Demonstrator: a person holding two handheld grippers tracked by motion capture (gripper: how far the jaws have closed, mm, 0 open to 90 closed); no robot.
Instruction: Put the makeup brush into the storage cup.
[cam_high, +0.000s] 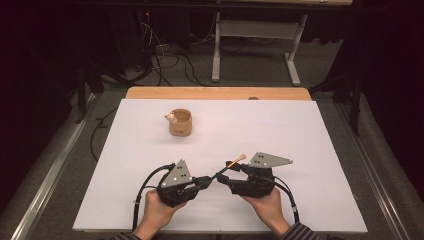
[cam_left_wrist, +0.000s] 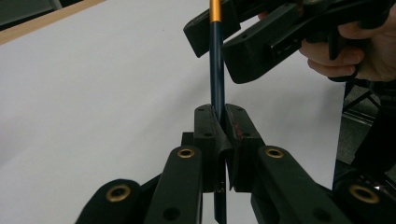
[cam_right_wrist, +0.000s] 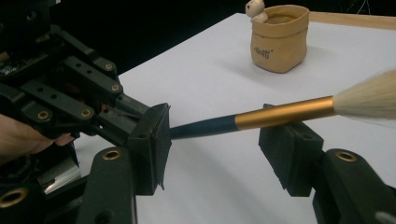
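Note:
A brush with a dark blue handle, gold band and pale bristles is held off the white sheet near the table's front. My left gripper is shut on the handle's lower end. My right gripper faces it, open. Its two pads stand apart on either side of the brush, which crosses between them without being pinched. The bristles point up and away towards the far right. In the left gripper view the right gripper shows above, around the handle.
A tan cup with a small bear figure on its rim stands at the far left-centre of the white sheet. A wooden table edge runs behind it. Cables and desk legs lie on the floor beyond.

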